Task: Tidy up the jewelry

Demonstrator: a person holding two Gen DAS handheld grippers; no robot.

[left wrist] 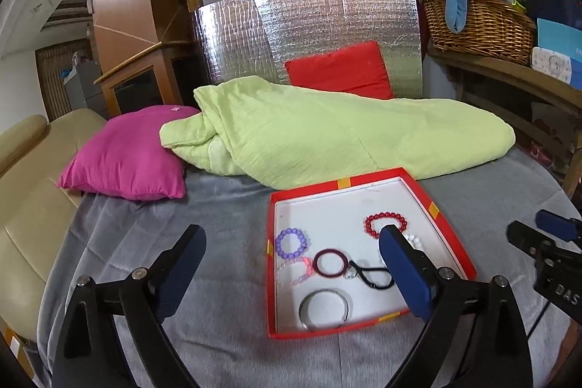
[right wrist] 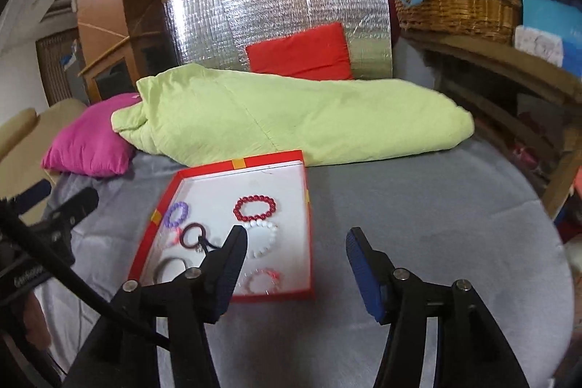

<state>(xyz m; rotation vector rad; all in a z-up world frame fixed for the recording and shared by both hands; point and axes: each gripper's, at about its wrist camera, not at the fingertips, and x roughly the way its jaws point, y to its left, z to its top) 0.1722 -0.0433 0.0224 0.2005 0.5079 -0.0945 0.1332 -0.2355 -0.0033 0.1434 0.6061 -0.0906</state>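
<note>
A red box tray [left wrist: 451, 235] [right wrist: 311, 242] with a white floor lies on the grey blanket. In it lie a red bead bracelet [left wrist: 374, 219] [right wrist: 254, 208], a purple bead bracelet [left wrist: 291, 243] [right wrist: 177, 214], a dark maroon ring [left wrist: 330, 263] [right wrist: 191, 235], a black hair tie [left wrist: 374, 277], a silver bangle [left wrist: 325, 310] [right wrist: 169, 270], a white bead bracelet [right wrist: 265, 237] and a pink-clear one [right wrist: 262, 280]. My left gripper [left wrist: 293, 251] is open above the tray's near left. My right gripper [right wrist: 296, 242] is open over the tray's right edge, empty.
A light green quilt [left wrist: 327, 137] [right wrist: 291, 122] lies just behind the tray. A magenta pillow [left wrist: 127, 155], a red cushion [left wrist: 342, 70] against a silver foil panel [left wrist: 309, 24], and a wicker basket [left wrist: 476, 24] on a wooden shelf stand around. A beige couch arm [left wrist: 29, 206] is at left.
</note>
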